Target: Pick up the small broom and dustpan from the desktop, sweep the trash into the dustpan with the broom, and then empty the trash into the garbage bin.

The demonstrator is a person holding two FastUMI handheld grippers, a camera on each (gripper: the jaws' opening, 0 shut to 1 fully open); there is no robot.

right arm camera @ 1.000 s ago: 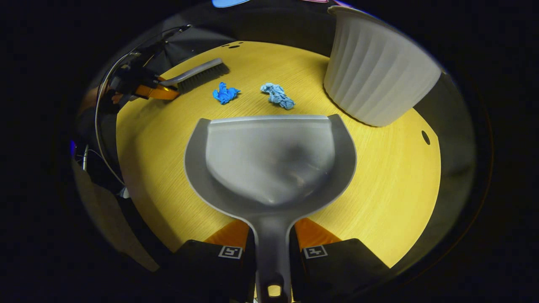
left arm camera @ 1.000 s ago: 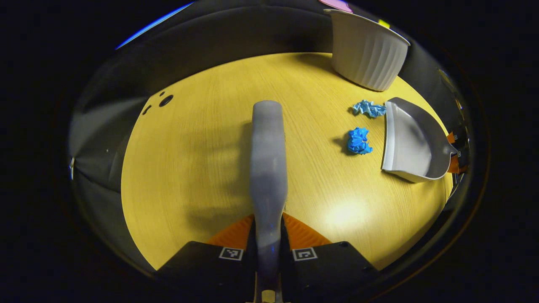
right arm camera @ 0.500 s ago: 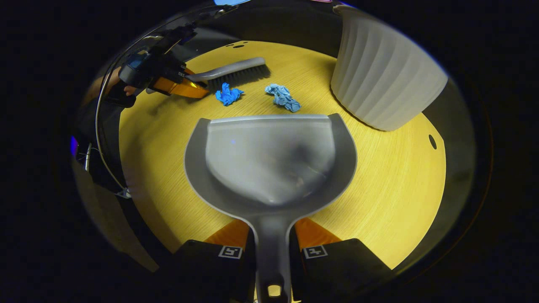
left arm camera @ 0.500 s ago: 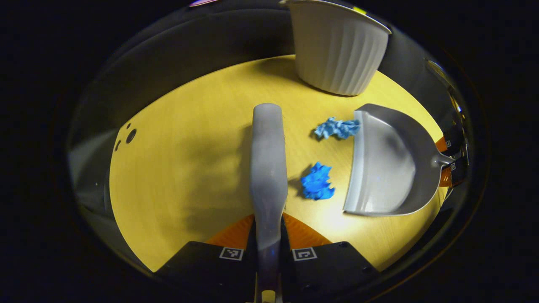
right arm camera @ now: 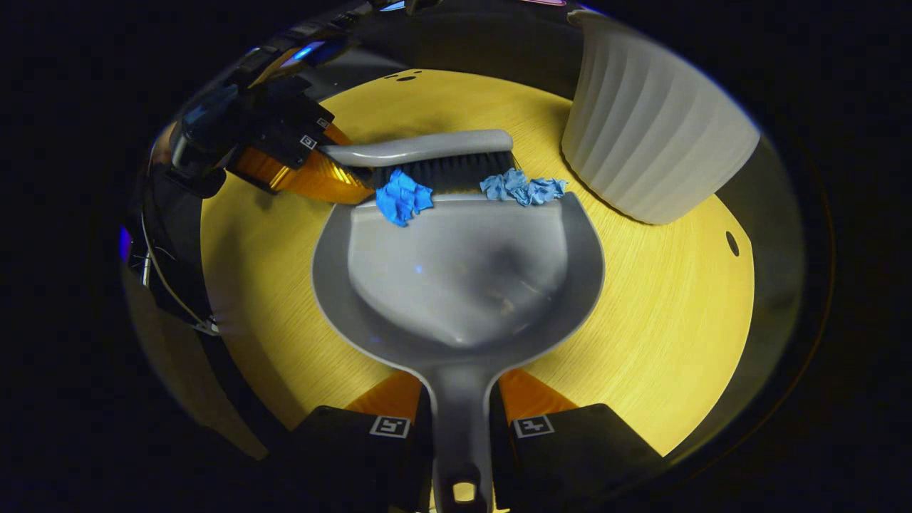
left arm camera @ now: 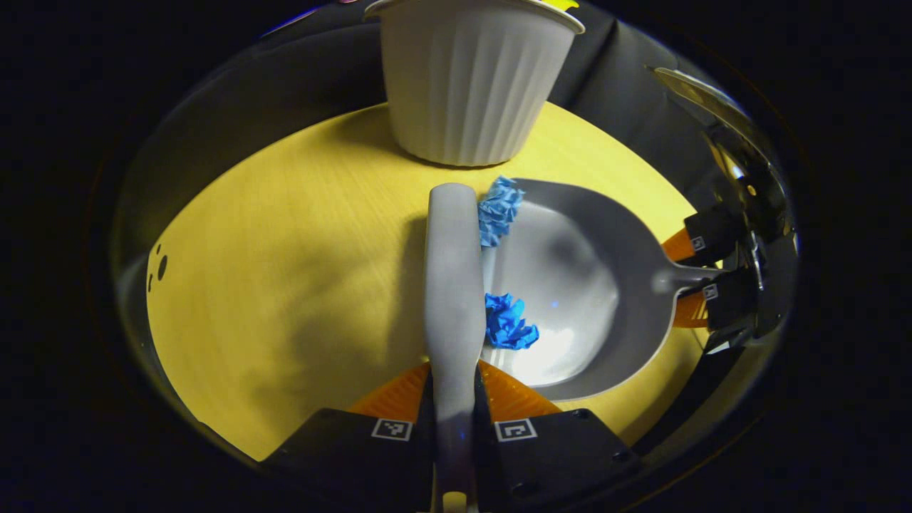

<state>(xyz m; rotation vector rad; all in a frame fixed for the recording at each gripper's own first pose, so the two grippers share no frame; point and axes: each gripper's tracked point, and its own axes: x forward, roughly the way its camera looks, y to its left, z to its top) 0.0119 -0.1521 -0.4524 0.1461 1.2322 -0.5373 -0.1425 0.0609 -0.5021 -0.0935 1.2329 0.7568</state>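
Observation:
My left gripper (left arm camera: 454, 399) is shut on the grey broom (left arm camera: 453, 285), whose back runs straight ahead. In the right gripper view the broom (right arm camera: 427, 151) lies along the dustpan's front lip, its dark bristles against two paper wads. The bright blue wad (left arm camera: 509, 322) (right arm camera: 402, 199) rests on the lip of the grey dustpan (left arm camera: 584, 285). The pale blue wad (left arm camera: 499, 209) (right arm camera: 524, 189) sits at the lip's far end. My right gripper (right arm camera: 462, 417) is shut on the dustpan (right arm camera: 456, 271) handle, with the pan flat on the yellow table (right arm camera: 655, 313).
The white ribbed garbage bin (left arm camera: 470, 78) (right arm camera: 652, 121) stands on the table just beyond the dustpan. The table (left arm camera: 285, 271) has small holes near its left edge (left arm camera: 161, 266). The right gripper and the hand's rig show at the dustpan handle (left arm camera: 719, 285).
The broom has swept toward the dustpan, pushing both blue wads up to and onto its lip. The dustpan has stayed in place.

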